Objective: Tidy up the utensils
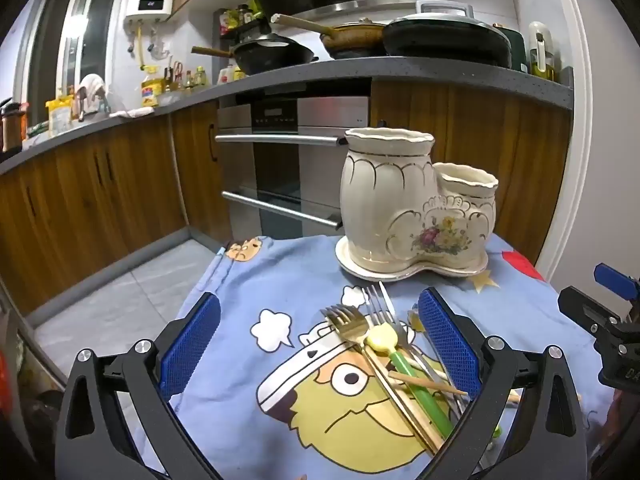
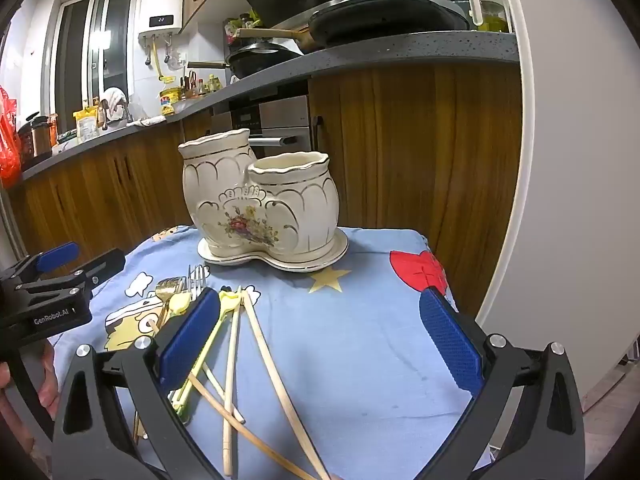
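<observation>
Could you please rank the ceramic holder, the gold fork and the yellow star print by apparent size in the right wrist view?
1. Ceramic holder, clearly the largest.
2 and 3. Yellow star print and gold fork: only the fork's head shows, about the star's size, so I would not rank them.

A small table carries a blue cartoon-print cloth (image 2: 360,320). On the cloth stands a cream double-pot ceramic holder (image 2: 260,204) on its matching saucer, and nearer lies a loose pile of forks (image 1: 360,320) and wooden chopsticks (image 2: 272,364).
</observation>
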### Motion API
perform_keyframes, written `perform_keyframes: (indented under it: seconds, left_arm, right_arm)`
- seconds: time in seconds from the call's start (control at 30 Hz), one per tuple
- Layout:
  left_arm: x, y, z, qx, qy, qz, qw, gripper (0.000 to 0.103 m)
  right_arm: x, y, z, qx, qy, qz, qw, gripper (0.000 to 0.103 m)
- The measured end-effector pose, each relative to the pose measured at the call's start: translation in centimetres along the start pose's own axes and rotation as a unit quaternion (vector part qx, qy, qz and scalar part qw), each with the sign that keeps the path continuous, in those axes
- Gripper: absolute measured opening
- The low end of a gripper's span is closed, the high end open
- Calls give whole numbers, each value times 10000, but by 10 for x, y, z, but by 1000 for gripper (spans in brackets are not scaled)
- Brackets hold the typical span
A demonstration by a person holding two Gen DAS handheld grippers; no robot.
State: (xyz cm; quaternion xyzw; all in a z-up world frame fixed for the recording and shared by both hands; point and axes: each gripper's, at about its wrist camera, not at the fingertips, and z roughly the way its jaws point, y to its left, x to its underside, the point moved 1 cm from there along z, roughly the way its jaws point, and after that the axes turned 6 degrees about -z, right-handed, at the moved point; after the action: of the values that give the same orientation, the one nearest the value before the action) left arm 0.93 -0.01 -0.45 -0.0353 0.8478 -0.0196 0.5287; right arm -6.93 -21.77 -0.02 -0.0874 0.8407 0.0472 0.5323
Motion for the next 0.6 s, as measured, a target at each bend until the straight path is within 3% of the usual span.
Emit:
perform_keyframes:
  seconds: [0.6]
  left_arm:
    - [0, 1, 0, 33, -14, -43, 10000, 98]
  right_arm:
    - [1, 2, 3, 54, 66, -63, 9999, 99]
